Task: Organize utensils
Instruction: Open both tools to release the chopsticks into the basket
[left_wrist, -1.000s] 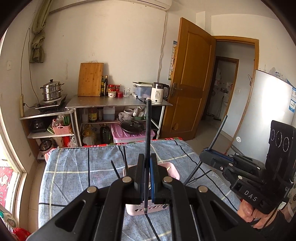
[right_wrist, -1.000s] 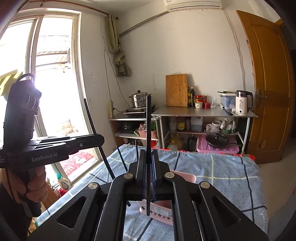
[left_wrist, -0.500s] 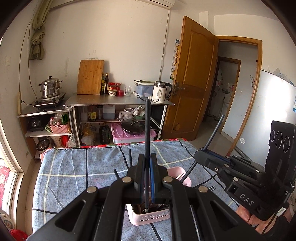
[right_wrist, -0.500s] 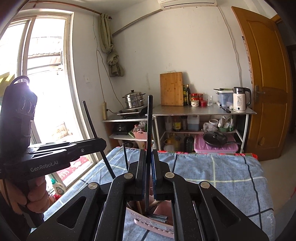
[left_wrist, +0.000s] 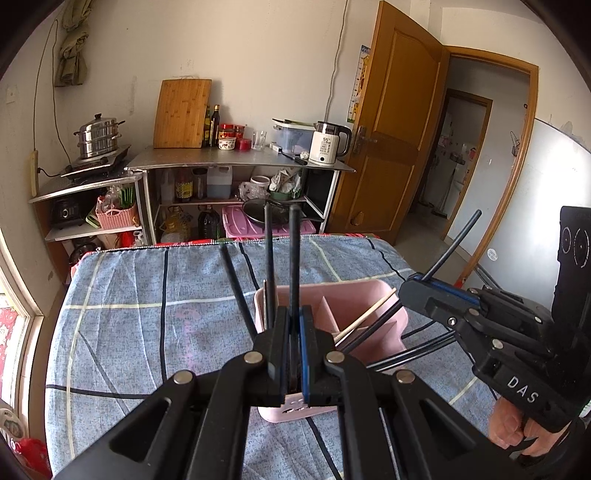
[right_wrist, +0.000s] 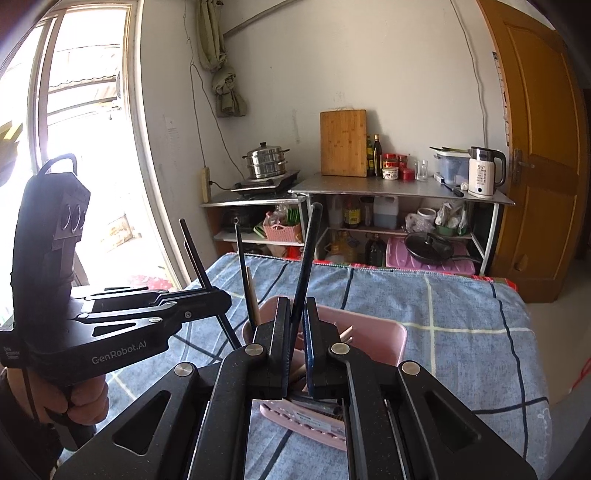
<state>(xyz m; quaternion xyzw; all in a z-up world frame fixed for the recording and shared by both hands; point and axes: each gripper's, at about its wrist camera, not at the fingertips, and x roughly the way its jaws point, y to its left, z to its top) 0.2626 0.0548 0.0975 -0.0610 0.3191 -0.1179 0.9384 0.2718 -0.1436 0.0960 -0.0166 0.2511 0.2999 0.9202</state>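
Note:
A pink divided utensil holder (left_wrist: 369, 295) stands on the blue checked tablecloth (left_wrist: 147, 314); it also shows in the right wrist view (right_wrist: 373, 336). My left gripper (left_wrist: 291, 314) is shut on a black chopstick (left_wrist: 294, 251), held upright with its lower end in the holder. My right gripper (right_wrist: 295, 310) has a small gap between its jaws, and a black chopstick (right_wrist: 308, 254) leans loosely between them, its lower end in the holder. Other black sticks (left_wrist: 268, 258) and a pale wooden one (left_wrist: 369, 314) stand in the holder.
A steel shelf unit (left_wrist: 240, 158) with a kettle (left_wrist: 327, 142), cutting board and steamer pot stands beyond the table's far edge. A wooden door (left_wrist: 399, 122) is at the right. A window (right_wrist: 74, 147) is at the left in the right wrist view.
Both grippers have come down over the pink holder, lowering their chopsticks into it. The right jaws have parted slightly and its chopstick now tilts to the right.

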